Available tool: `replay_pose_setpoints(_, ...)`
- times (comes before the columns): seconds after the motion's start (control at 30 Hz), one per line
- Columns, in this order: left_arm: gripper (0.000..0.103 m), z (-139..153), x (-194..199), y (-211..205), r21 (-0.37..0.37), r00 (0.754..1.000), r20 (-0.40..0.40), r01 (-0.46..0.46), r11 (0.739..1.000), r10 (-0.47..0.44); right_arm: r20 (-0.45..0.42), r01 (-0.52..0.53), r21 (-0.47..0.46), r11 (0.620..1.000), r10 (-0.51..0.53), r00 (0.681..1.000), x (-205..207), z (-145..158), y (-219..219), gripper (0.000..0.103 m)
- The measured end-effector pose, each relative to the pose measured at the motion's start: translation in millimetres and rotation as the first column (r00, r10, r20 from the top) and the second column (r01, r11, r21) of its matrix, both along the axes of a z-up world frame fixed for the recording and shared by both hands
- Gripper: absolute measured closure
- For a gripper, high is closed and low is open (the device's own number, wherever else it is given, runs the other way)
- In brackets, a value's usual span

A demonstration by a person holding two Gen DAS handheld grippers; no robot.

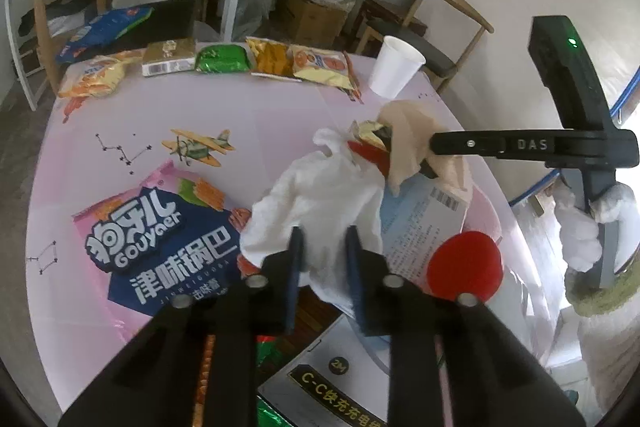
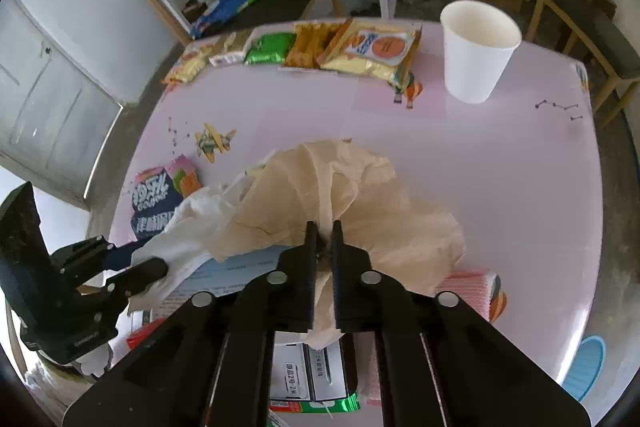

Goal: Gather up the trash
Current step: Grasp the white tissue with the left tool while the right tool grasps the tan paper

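My left gripper (image 1: 322, 233) is shut on a crumpled white tissue (image 1: 320, 187) over a pile of trash at the table's near edge. It also shows in the right wrist view (image 2: 150, 257). My right gripper (image 2: 324, 227) is shut on a crumpled beige tissue (image 2: 344, 187), seen in the left wrist view (image 1: 408, 135) beside the white one. Under them lie a pale blue printed sheet (image 1: 420, 227), a red round lid (image 1: 464, 267), a white cable box (image 1: 332, 375) and a pink snack bag (image 1: 160, 243).
A pink tablecloth (image 2: 480, 167) covers the round table. A white paper cup (image 2: 476, 51) stands at the far right. Several snack packets (image 2: 340, 47) lie in a row along the far edge. Wooden chairs (image 1: 440, 27) and a cardboard box (image 1: 316, 15) stand beyond.
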State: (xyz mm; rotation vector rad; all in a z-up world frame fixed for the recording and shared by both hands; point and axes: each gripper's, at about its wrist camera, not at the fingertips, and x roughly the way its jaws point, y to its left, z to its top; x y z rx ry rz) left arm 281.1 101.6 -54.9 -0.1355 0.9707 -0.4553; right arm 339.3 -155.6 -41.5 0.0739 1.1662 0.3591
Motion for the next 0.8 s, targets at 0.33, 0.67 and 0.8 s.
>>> replay_pose_setpoints(0.33, 0.092, 20.4, -7.5, 6.1, -0.047, 0.994, 0.100, -0.029, 0.998, 0.033, 0.119, 0.020, 0.020, 1.000, -0.023, 0.993, -11.1, 35.3, -14.1, 0.101)
replay_pose_setpoints(0.67, 0.093, 63.7, -24.8, 15.3, -0.080, 0.968, 0.238, -0.068, 0.994, 0.085, 0.222, 0.051, 0.073, 0.996, -0.066, 0.973, -27.4, 72.6, -31.8, 0.101)
replay_pose_setpoints(0.8, 0.093, 80.8, -36.3, 17.0, -0.090, 0.955, 0.282, -0.071, 0.993, 0.094, 0.247, 0.062, 0.094, 0.994, -0.084, 0.965, -36.6, 84.3, -40.6, 0.101)
